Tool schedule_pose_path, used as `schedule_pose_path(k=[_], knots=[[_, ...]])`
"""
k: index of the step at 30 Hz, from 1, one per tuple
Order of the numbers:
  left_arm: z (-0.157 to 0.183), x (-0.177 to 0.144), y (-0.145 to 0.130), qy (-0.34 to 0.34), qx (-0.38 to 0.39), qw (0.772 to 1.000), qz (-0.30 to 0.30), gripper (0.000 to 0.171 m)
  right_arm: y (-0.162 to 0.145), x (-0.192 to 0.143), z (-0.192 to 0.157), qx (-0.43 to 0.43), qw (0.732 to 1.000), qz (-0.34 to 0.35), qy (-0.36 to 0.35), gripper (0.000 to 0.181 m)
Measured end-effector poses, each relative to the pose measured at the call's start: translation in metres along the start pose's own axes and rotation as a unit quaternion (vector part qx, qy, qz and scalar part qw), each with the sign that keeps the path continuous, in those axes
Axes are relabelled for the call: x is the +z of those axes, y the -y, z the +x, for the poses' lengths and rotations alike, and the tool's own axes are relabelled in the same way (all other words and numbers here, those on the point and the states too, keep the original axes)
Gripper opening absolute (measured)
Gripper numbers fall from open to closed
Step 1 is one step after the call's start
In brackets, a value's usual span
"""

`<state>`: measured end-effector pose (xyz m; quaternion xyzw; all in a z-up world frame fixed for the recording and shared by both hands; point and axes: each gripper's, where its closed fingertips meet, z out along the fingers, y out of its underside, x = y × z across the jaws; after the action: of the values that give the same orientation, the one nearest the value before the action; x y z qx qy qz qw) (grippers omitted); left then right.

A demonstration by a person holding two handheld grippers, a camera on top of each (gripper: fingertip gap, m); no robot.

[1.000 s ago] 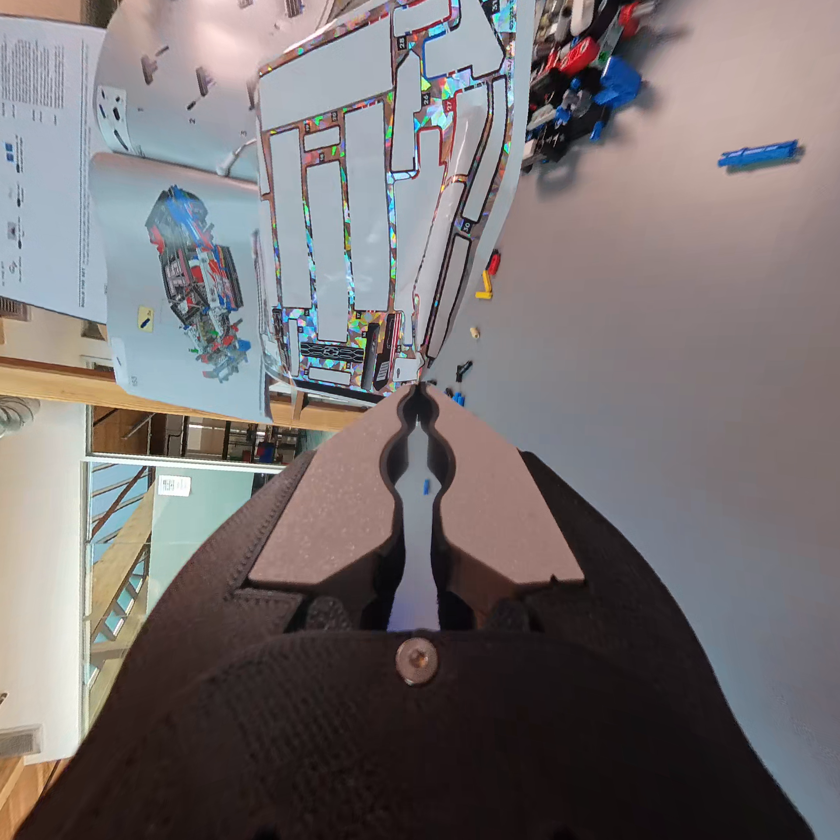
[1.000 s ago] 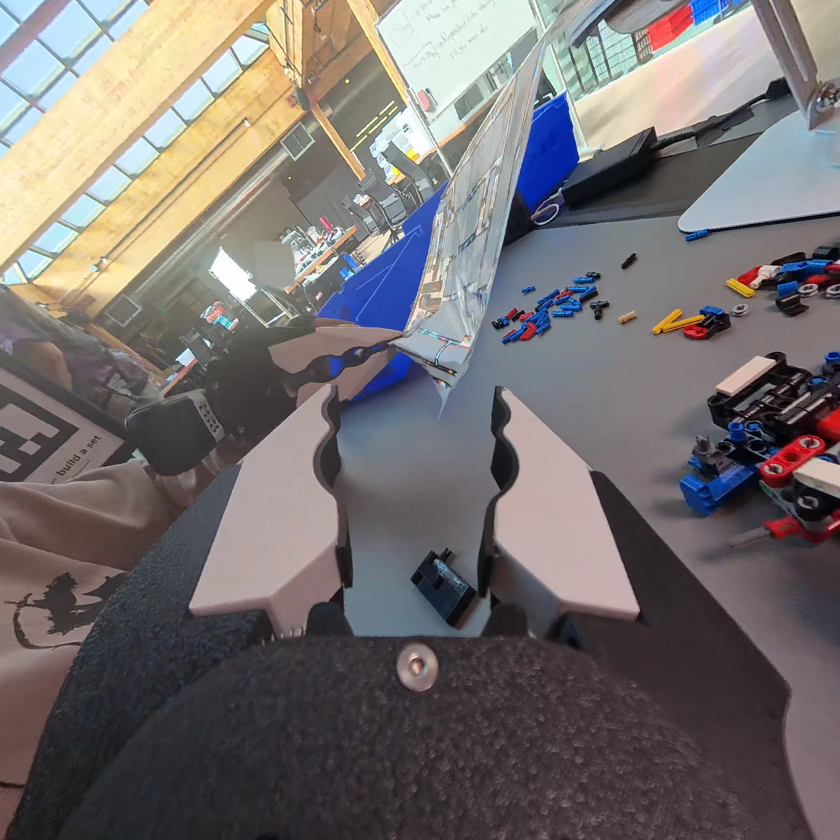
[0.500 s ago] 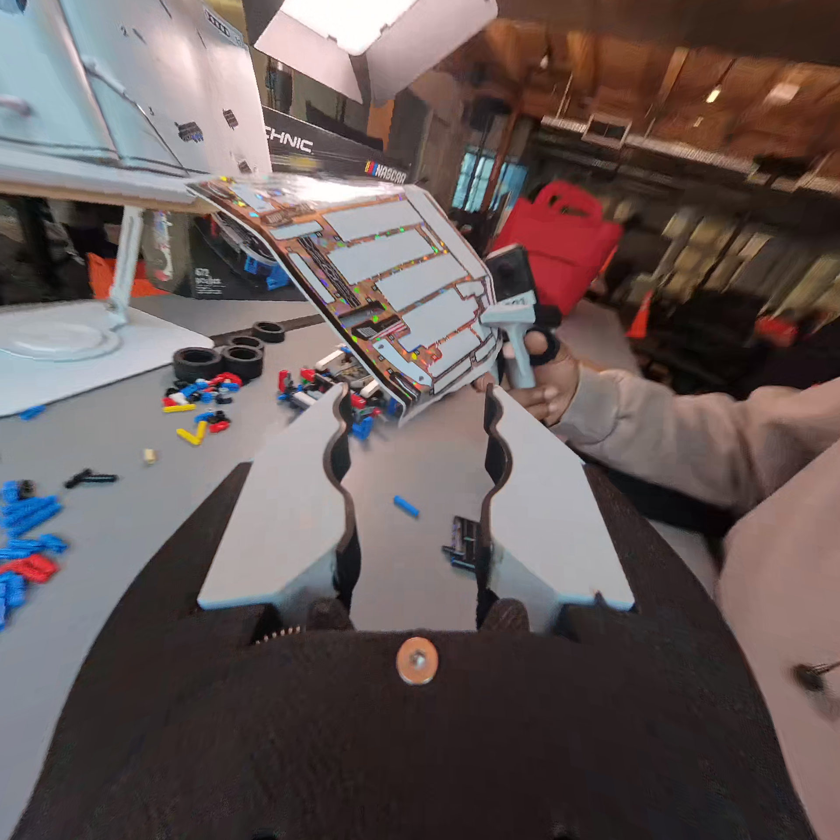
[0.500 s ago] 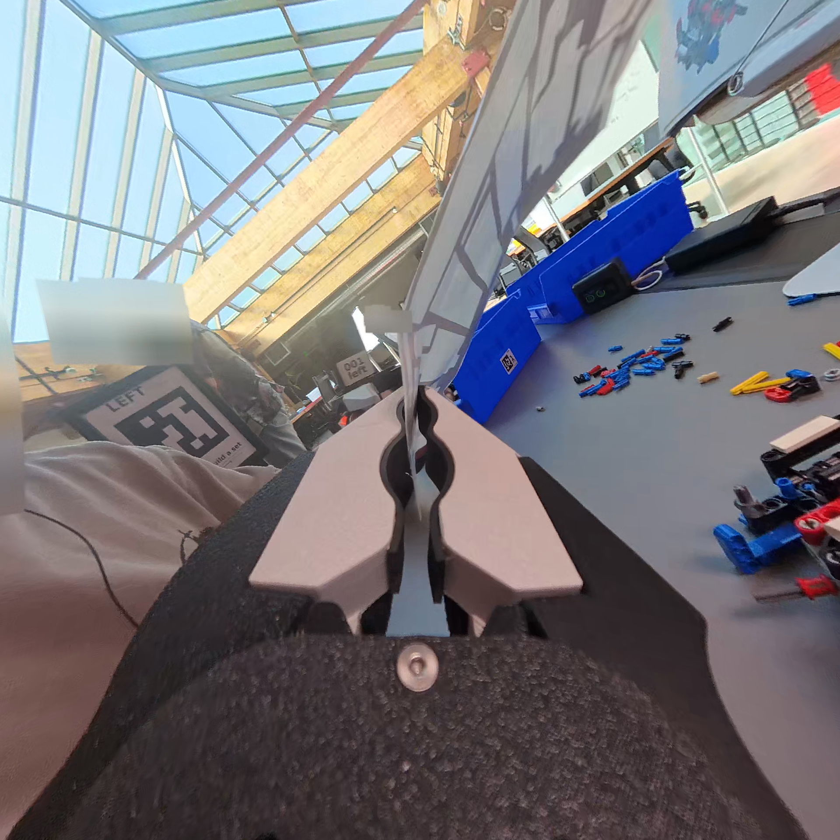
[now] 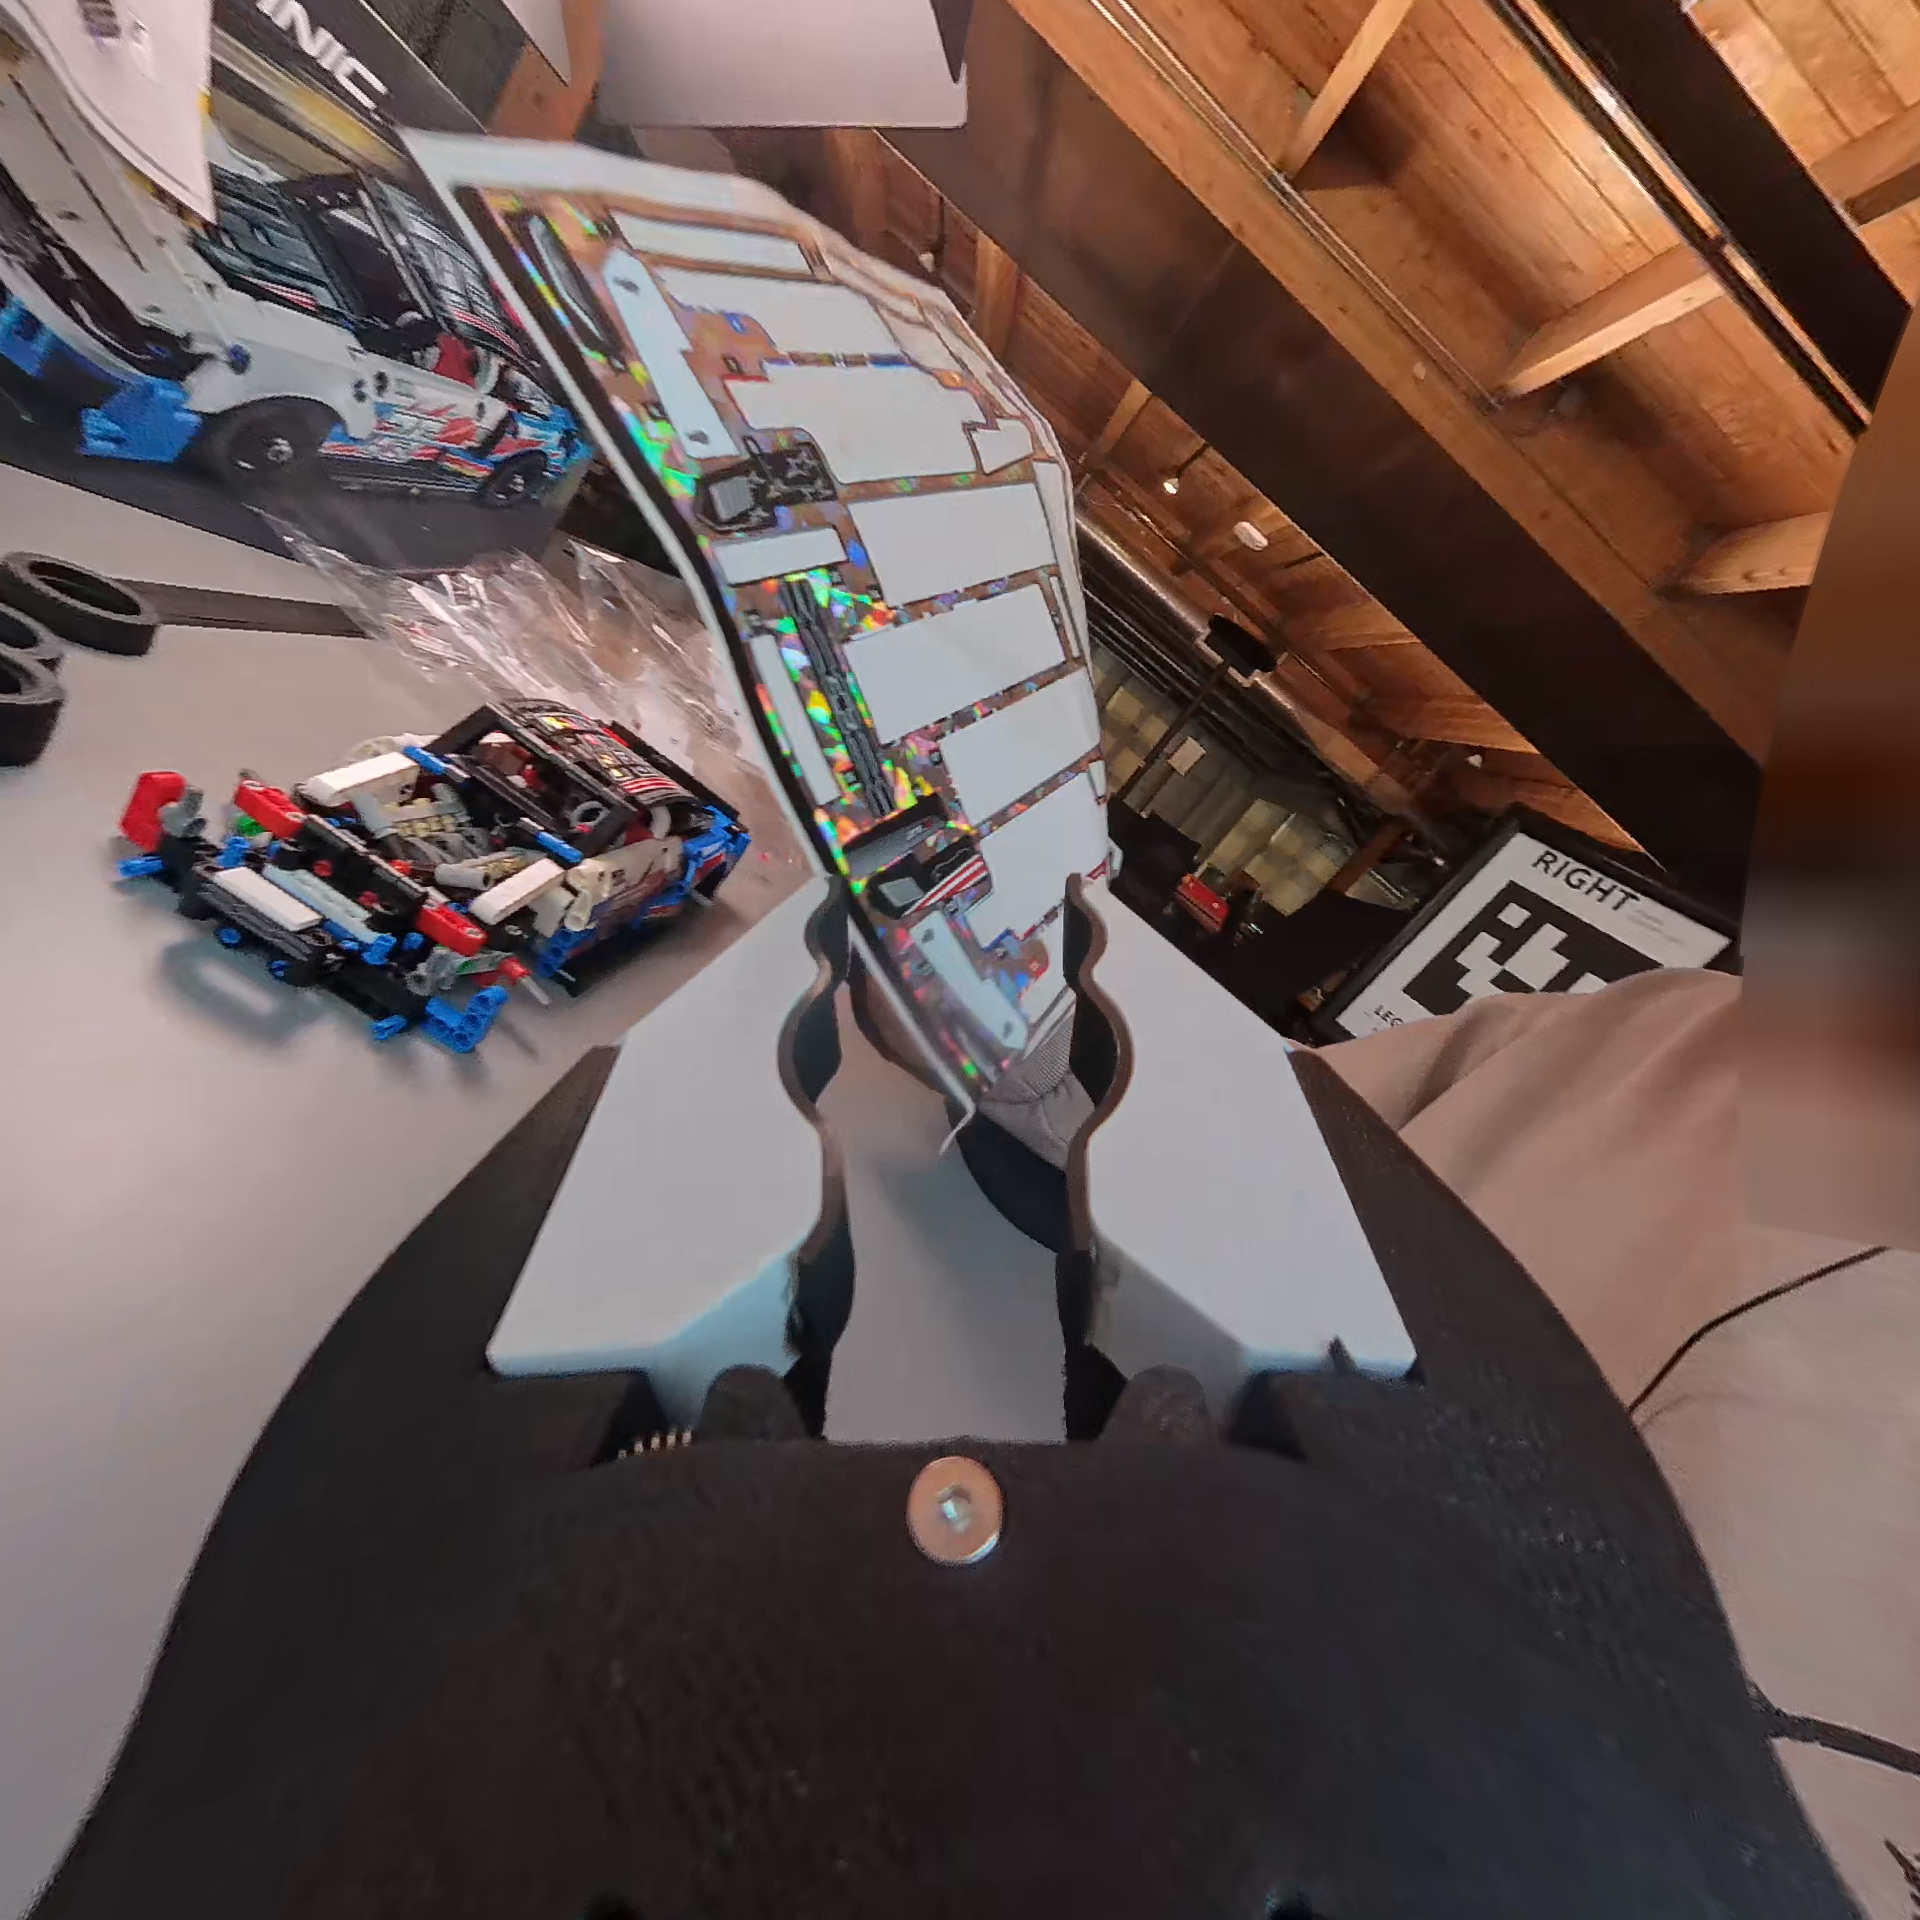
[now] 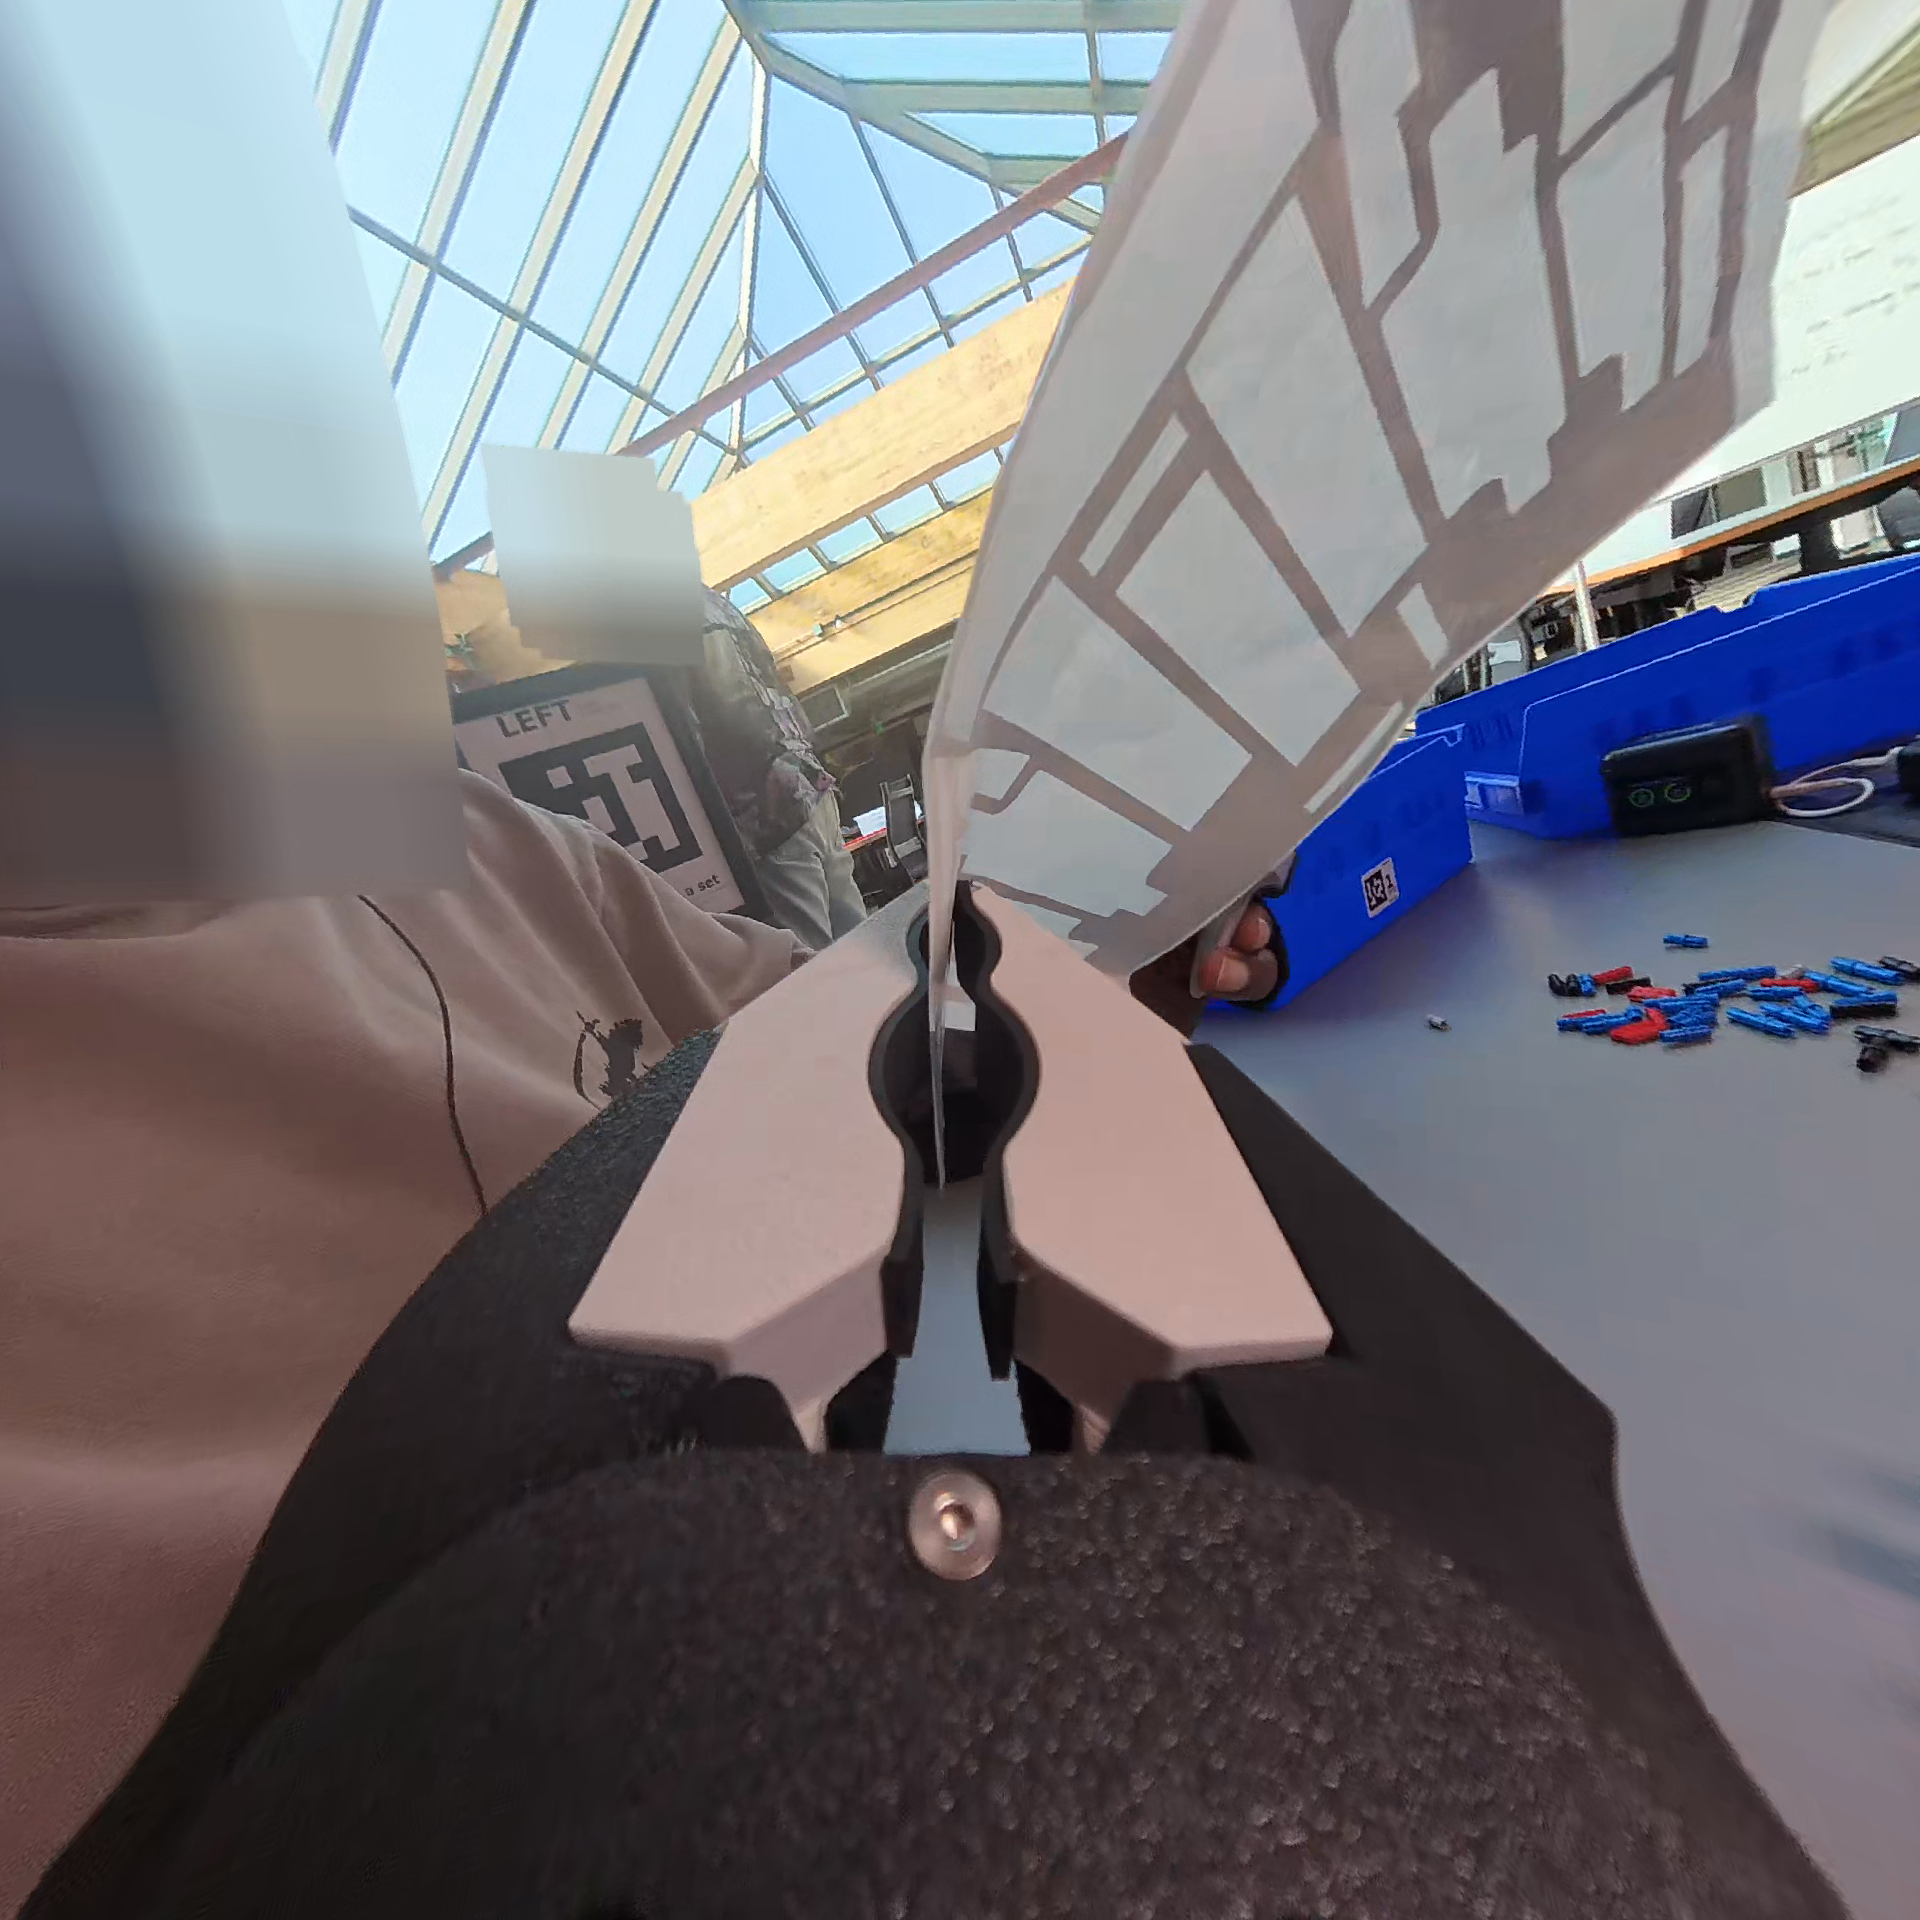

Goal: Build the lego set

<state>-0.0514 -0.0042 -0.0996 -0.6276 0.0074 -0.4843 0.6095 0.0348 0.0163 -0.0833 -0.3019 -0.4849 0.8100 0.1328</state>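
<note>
While the right gripper (image 6: 951,914) pinches the sticker sheet (image 6: 1299,520), the left gripper (image 5: 951,904) gapes around its corner, seemingly untouching.

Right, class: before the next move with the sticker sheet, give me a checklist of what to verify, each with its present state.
1. Right tongs shut on the sticker sheet, edge pinched between the fingers: ok.
2. Left tongs open, so ready to pick a sticker: ok.
3. Sheet's lower corner lies between the left fingers: ok.
4. Printed, glittery side of the sheet faces the left tongs: ok.
5. Sheet flat: not ok, it curves.
6. Lego car on the table, clear of both tongs: ok.
</note>
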Motion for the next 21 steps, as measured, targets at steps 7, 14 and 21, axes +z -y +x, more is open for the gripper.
schedule_pose_path(k=[7, 14, 21], knots=[[0.007, 0.0, -0.012, -0.042, -0.043, 0.998, 0.002, 0.043, -0.004, -0.005, -0.006, 0.034, 0.999, 0.0, 0.04, 0.0], [0.018, -0.004, -0.016, -0.018, 0.04, 0.999, -0.01, 0.0, -0.026, -0.009, 0.023, 0.04, 0.997, -0.059, -0.04, 0.0], [0.012, -0.018, -0.011, 0.009, 0.067, 0.998, -0.004, 0.0, -0.039, -0.009, 0.034, 0.038, 0.993, -0.09, -0.07, 0.0]])
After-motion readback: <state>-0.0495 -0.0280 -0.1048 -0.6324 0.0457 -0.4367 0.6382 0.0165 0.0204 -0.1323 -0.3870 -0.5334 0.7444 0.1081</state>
